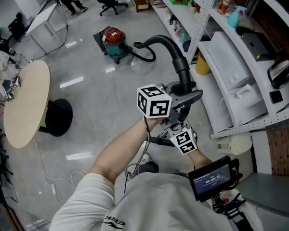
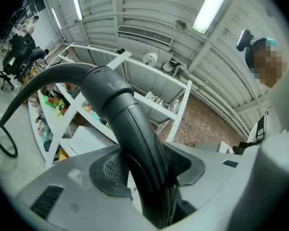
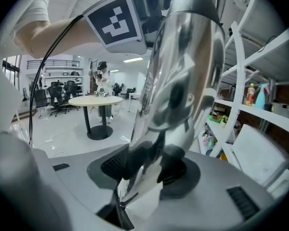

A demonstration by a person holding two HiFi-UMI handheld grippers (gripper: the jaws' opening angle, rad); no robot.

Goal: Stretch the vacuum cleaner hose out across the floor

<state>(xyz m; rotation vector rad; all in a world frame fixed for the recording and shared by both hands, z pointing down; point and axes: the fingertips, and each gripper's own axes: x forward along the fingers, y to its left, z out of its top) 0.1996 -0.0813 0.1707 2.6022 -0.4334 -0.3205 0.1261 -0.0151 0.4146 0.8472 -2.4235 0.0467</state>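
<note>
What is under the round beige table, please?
Under the round table stands its black disc foot on the grey floor. The tabletop covers part of the foot and the column above it; anything else below cannot be seen.

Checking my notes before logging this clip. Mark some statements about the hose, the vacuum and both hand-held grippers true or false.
1. The left hand-held gripper is clamped on the black hose. True.
2. The right hand-held gripper holds nothing. False: it grips the chrome tube.
3. The vacuum cleaner stands on the round table. False: it stands on the floor, apart from the table.
4. The black hose runs from the vacuum cleaner up to the left hand-held gripper. True.
</note>
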